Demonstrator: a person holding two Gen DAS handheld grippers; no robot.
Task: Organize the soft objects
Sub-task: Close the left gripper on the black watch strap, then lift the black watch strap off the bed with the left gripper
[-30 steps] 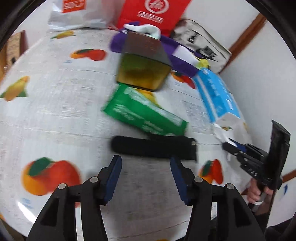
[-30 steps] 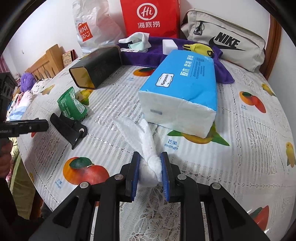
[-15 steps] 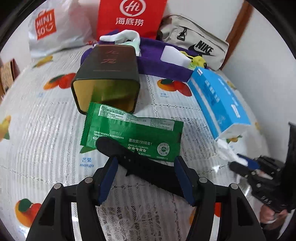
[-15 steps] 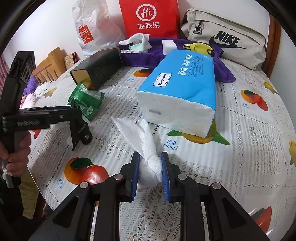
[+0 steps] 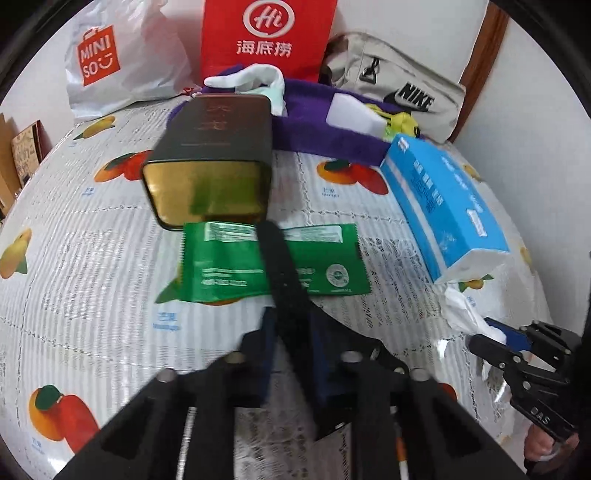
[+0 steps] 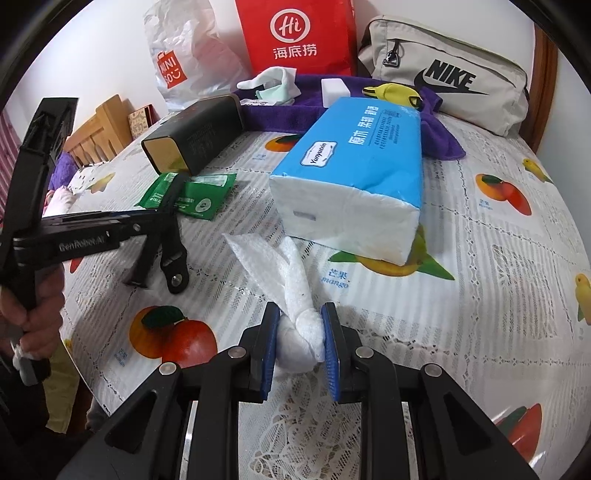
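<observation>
A black strap (image 5: pixel 275 254) lies across a green packet (image 5: pixel 229 266) and runs back between the blue pads of my left gripper (image 5: pixel 290 321). Its jaws are closing and pinch the strap. From the right wrist view, the left gripper (image 6: pixel 151 225) holds the strap (image 6: pixel 173 192) with its buckle end (image 6: pixel 177 277) on the tablecloth. My right gripper (image 6: pixel 299 325) is shut on a twisted white tissue (image 6: pixel 295 280) that trails toward the blue tissue pack (image 6: pixel 362 155). The right gripper (image 5: pixel 495 332) also shows at the right edge of the left wrist view.
A dark tin (image 5: pixel 218 136) lies on its side behind the packet. At the back, a purple towel (image 5: pixel 314 122) carries a white block (image 5: pixel 354 114) and a white cloth (image 5: pixel 255 79). Behind them stand a red bag (image 5: pixel 266 33), a white shopping bag (image 5: pixel 122 66) and a grey pouch (image 6: pixel 450 70).
The left gripper moved in over the black strap and its jaws went from wide apart to pinched on it. The right gripper kept still with the tissue.
</observation>
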